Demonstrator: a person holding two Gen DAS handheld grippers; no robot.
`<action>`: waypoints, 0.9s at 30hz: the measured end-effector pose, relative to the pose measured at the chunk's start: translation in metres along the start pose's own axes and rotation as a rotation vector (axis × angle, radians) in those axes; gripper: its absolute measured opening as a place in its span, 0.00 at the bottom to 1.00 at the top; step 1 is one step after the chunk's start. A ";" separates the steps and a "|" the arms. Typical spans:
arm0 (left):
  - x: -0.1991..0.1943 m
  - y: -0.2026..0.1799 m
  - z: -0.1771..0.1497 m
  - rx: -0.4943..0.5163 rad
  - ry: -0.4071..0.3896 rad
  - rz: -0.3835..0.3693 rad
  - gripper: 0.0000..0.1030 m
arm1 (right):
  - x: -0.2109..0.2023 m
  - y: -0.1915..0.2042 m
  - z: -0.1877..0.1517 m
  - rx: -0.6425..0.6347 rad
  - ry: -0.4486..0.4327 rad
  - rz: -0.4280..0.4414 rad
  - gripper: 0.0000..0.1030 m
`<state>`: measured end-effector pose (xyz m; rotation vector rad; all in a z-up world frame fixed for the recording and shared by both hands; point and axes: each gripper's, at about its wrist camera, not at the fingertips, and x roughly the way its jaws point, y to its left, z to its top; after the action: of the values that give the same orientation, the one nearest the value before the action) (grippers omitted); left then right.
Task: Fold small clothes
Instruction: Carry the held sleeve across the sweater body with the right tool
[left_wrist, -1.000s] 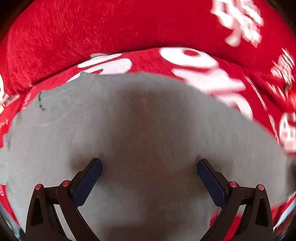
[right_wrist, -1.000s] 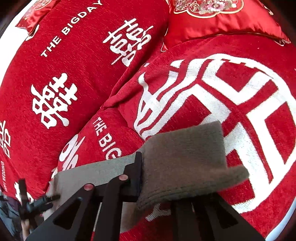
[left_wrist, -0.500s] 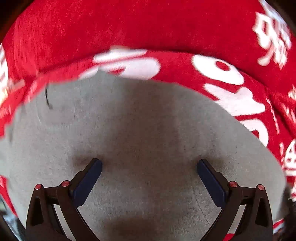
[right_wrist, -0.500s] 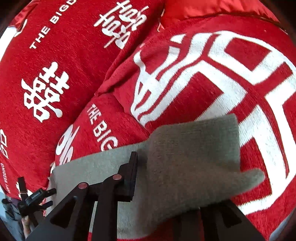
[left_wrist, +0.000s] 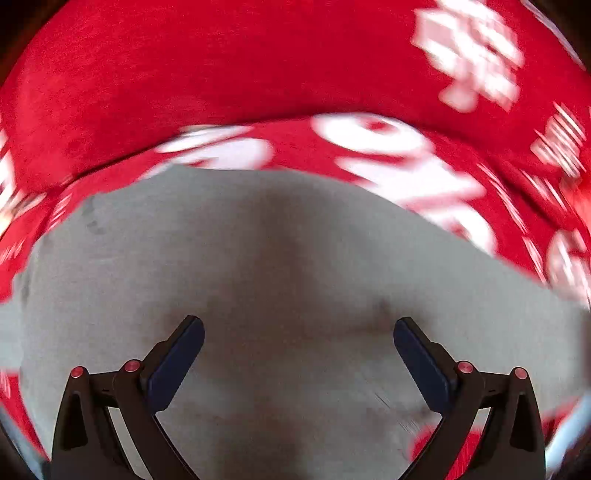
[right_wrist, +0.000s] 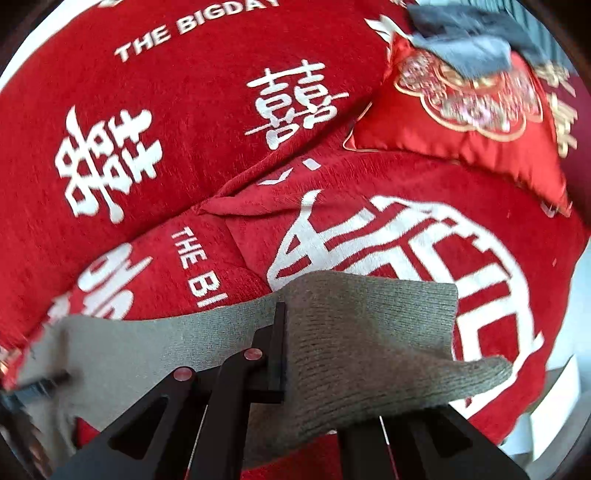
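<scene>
A small grey knit garment (left_wrist: 295, 266) lies spread on the red cover and fills the lower half of the left wrist view. My left gripper (left_wrist: 298, 332) is open just above it, fingers wide apart and empty. In the right wrist view my right gripper (right_wrist: 314, 350) is shut on the ribbed edge of the grey garment (right_wrist: 369, 332) and holds it lifted off the cover. The cloth drapes over the right finger and hides it. The flat part of the garment (right_wrist: 147, 350) stretches away to the left.
A red sofa cover with white characters (right_wrist: 406, 240) lies under everything, with a matching back cushion (right_wrist: 147, 110). A red satin embroidered pillow (right_wrist: 461, 118) sits at the far right with grey-blue clothes (right_wrist: 472, 44) on top.
My right gripper has drawn back with the ribbed edge still held, bringing the satin pillow and the clothes on it into view. The left gripper stays open over the garment and has shifted slightly.
</scene>
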<state>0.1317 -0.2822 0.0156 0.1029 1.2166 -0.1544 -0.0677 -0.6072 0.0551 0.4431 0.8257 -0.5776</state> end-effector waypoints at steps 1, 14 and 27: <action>0.010 0.006 0.001 -0.052 0.054 -0.004 1.00 | 0.002 0.002 0.001 -0.007 0.014 -0.014 0.04; -0.030 0.005 -0.092 0.131 0.047 -0.118 1.00 | -0.066 0.072 0.025 -0.104 -0.097 -0.011 0.04; -0.042 0.202 -0.119 -0.303 -0.031 -0.331 1.00 | -0.125 0.284 -0.017 -0.406 -0.186 0.146 0.04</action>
<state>0.0424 -0.0614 0.0136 -0.3651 1.2066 -0.2564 0.0350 -0.3431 0.1836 0.0746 0.7034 -0.2984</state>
